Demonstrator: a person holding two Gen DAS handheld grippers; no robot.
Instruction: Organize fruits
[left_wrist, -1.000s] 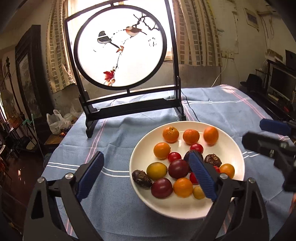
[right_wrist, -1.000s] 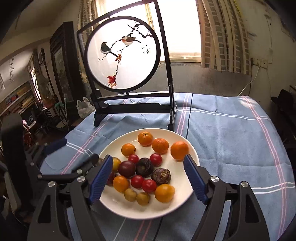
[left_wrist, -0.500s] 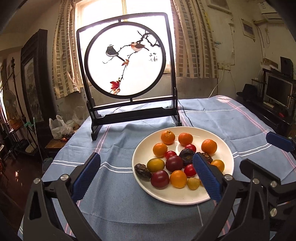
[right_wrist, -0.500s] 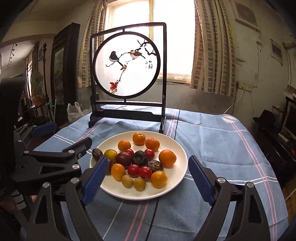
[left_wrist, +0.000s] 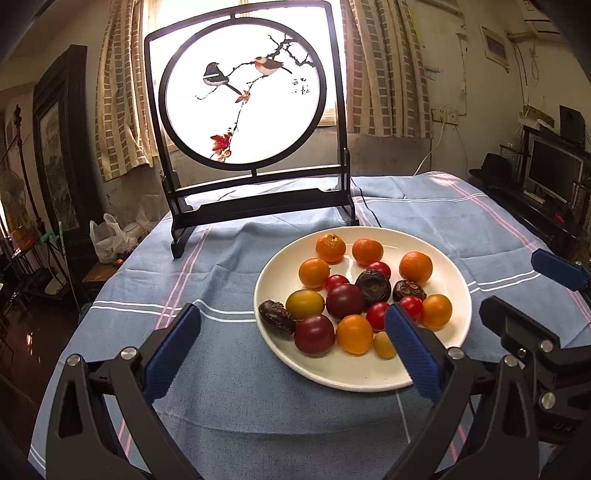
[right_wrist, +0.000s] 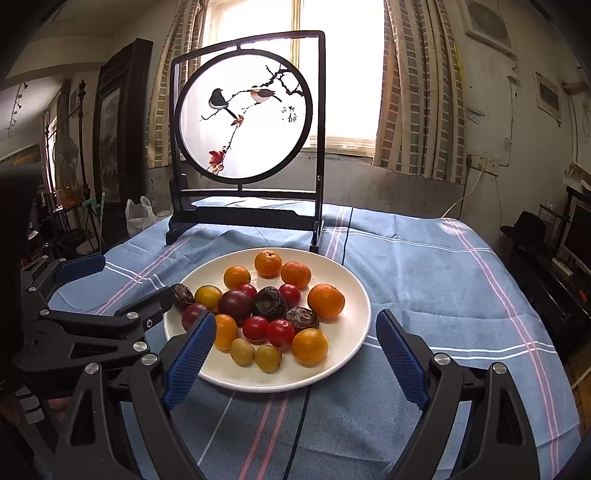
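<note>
On the cloth: a round white glazed plate (right_wrist: 354, 332) sits on the blue striped tablecloth (right_wrist: 424, 273), near the black-framed bird-painting screen (right_wrist: 247, 122).
Fruits: all on the plate, kinds mixed; dimpled orange mandarins (right_wrist: 325, 300) far, glossy red cherry tomatoes (right_wrist: 280, 333) and wrinkled dark brown fruits (right_wrist: 301, 318) central, small matte yellow-green fruits (right_wrist: 268, 357) near.
Left gripper (left_wrist: 291, 349): fingers wide apart, empty, hovering near the plate's left.
Right gripper (right_wrist: 295, 358): fingers wide apart, empty, framing the plate.
Stage: sorted or unsorted, undecidable.

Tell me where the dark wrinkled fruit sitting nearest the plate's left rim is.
In the left wrist view, that wrinkled fruit lies at the left edge of the white plate, touching the yellow-green fruit and the dark red one.
</note>
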